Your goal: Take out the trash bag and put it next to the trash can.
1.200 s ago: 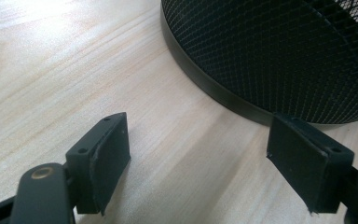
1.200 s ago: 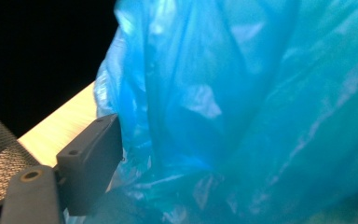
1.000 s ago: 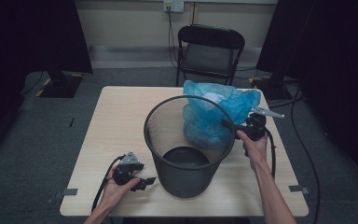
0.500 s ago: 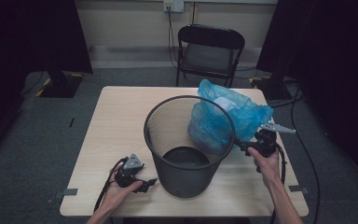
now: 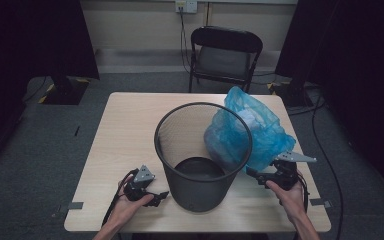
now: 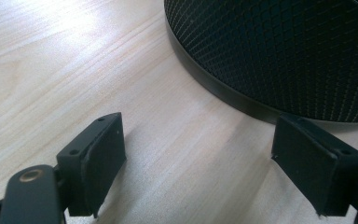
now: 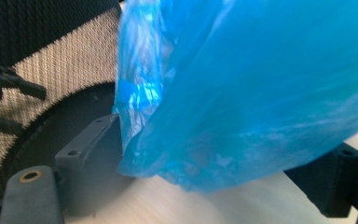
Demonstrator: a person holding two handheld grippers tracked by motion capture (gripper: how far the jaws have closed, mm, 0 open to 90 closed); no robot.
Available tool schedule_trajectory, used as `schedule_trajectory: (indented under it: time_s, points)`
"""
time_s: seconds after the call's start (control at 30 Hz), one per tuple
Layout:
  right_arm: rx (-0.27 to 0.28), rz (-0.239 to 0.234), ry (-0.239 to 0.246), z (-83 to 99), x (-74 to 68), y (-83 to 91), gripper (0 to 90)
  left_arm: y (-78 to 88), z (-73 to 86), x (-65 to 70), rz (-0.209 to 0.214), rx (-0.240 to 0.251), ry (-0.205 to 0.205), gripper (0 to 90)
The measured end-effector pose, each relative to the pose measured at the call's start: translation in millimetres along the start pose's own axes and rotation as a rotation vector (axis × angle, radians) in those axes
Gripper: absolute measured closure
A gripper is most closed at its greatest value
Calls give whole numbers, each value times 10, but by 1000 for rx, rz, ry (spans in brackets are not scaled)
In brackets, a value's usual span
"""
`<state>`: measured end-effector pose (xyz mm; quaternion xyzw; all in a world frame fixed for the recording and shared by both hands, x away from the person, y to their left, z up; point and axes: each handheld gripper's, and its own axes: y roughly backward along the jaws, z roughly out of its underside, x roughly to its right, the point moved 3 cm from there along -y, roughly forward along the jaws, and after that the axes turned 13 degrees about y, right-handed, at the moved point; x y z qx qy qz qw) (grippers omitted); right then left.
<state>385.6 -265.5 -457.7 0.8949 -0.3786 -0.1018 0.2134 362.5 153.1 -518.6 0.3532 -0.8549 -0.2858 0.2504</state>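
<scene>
**Blue bag beside the mesh bin: right jaws wide around the plastic**

Pale wooden table (image 5: 125, 135) in a dim room, folding chair (image 5: 225, 55) behind it, dark curtains either side.

Right gripper (image 5: 260, 176): jaws spread wide. In the right gripper view the blue bag (image 7: 261, 93) hangs down between them, its lower edge lying against the left pad; the far pad stands apart from the plastic. No pinch, so the bag is not held. Bag bulges up and away from the jaws, pressed against the outer wall of the black mesh bin (image 5: 200, 150) just beside it.

Left gripper (image 6: 214, 163): jaws gaping, nothing between them, only bare wood. Bin base curves just ahead and to the right of the tips, not touching. Seen from above, this hand rests low beside the bin's foot.

Judgement: the step looks like taking hold of the bag. Best to close on a gathered fold rather than a single slippery layer, and to steady the light bin with the left, since a tug could tip or drag it.
</scene>
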Motion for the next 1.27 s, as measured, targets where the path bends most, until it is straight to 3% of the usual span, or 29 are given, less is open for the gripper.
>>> schedule_trajectory:
  time_s: [0.07, 0.1, 0.27, 0.4, 0.53, 0.6, 0.73, 0.77, 0.8, 0.87, 1.27]
  points:
    - [-11, -7, -12, 26, -10, 9, 158, -2, 0, 1, 0, 1, -2, 166]
    - [-42, -1, -10, 90, -40, 32, 158, -4, 1, 2, 0, 1, -2, 166]
    - [-38, -22, 10, 182, -135, 118, 159, -7, 2, 4, -3, 4, -5, 163]
    - [-78, 6, 30, 324, -252, 192, 158, -16, 6, 20, -17, 7, -10, 160]
    - [-131, 27, 34, 443, -270, 159, 158, -21, 8, 31, -28, 7, -13, 160]
    - [-187, 71, 47, 549, -260, 104, 159, -20, 11, 34, -37, 7, -10, 161]
    - [-222, 119, 53, 610, -238, 74, 158, -11, 28, 42, -68, 9, -15, 161]
    - [-274, 152, 61, 669, -228, 40, 159, -3, 36, 43, -77, 11, -8, 160]
    - [-285, 161, 61, 678, -236, 31, 158, -3, 36, 43, -77, 11, -8, 159]
    - [-308, 181, 104, 690, -280, 15, 158, 4, 43, 46, -85, 14, 2, 159]
    - [-290, 200, 95, 684, -295, -44, 135, -5, 43, 36, -115, 11, 28, 101]
